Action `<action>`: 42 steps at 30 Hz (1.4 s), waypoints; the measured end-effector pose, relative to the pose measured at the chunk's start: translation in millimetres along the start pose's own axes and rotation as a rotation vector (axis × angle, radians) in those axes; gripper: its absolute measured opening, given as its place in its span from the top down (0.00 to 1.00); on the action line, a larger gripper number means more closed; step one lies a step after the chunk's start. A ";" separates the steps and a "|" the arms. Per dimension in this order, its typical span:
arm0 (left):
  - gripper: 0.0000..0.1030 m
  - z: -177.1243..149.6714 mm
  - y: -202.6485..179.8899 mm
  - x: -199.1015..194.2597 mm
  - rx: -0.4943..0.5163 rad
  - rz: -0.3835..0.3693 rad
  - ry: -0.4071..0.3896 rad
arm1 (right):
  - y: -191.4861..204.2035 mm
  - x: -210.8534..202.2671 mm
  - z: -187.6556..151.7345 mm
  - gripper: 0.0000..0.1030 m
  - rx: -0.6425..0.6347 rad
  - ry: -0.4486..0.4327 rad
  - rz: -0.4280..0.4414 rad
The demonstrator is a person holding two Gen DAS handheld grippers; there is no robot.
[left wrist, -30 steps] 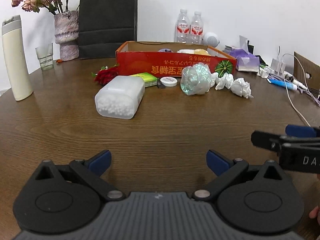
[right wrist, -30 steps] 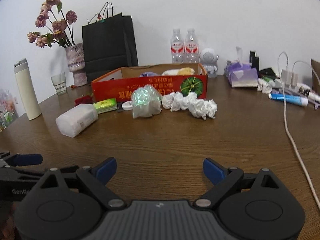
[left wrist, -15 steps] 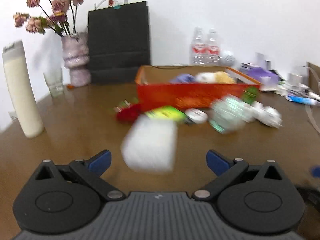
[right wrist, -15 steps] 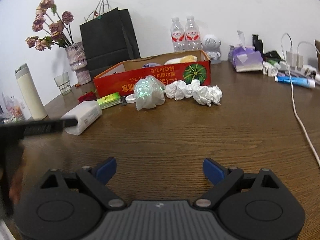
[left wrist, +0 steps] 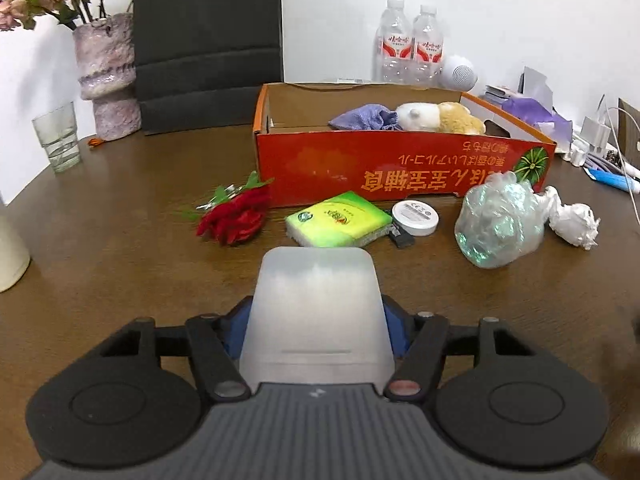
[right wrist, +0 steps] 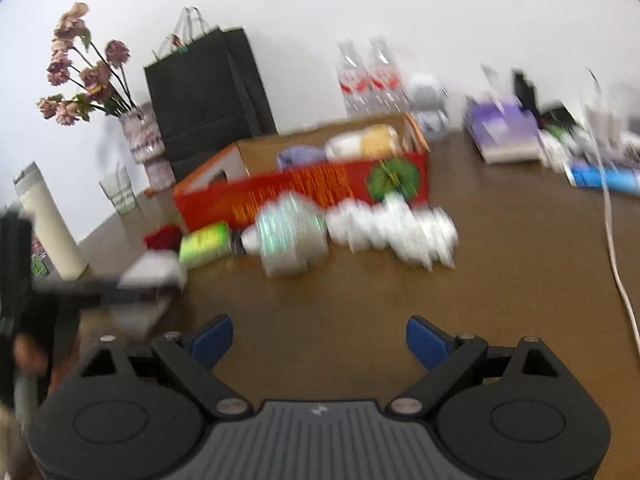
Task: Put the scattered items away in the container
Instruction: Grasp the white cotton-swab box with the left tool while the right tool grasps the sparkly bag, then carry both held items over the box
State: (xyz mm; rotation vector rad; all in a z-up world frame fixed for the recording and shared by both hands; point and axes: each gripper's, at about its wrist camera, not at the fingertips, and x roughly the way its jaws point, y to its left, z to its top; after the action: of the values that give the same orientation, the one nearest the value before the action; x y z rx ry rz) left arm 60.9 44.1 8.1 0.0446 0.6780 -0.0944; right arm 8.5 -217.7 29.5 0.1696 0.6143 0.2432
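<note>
My left gripper [left wrist: 316,332] is shut on the frosted white plastic box [left wrist: 318,312], its blue pads pressed on both sides. The red cardboard box [left wrist: 400,172] stands ahead and holds a purple pouch [left wrist: 364,117] and a plush toy [left wrist: 440,117]. In front of it lie a red rose [left wrist: 234,218], a green tissue pack [left wrist: 338,220], a white round tin [left wrist: 415,218], a shiny plastic wad [left wrist: 500,228] and crumpled tissue [left wrist: 574,222]. My right gripper [right wrist: 319,338] is open and empty over bare table; its view is blurred and shows the red box [right wrist: 304,196] and the white box [right wrist: 152,272].
A glass [left wrist: 58,142], a vase of flowers [left wrist: 106,76] and a black paper bag [left wrist: 208,40] stand at the back left. Two water bottles [left wrist: 412,46] stand behind the red box. Cables and small items [left wrist: 600,148] crowd the right edge.
My left gripper moved forward to the white plastic box and shut on it. My right gripper advanced toward the scattered items, staying open.
</note>
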 end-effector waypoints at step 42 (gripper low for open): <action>0.35 -87.6 5.6 -121.5 0.048 -0.054 0.023 | 35.7 -74.5 -69.9 0.59 -0.121 0.003 -0.003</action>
State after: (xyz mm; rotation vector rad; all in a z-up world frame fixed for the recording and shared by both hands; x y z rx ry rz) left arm -87.3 64.8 16.3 0.0731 0.7000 -0.1624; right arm -97.7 -198.1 22.3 0.0516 0.6011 0.2775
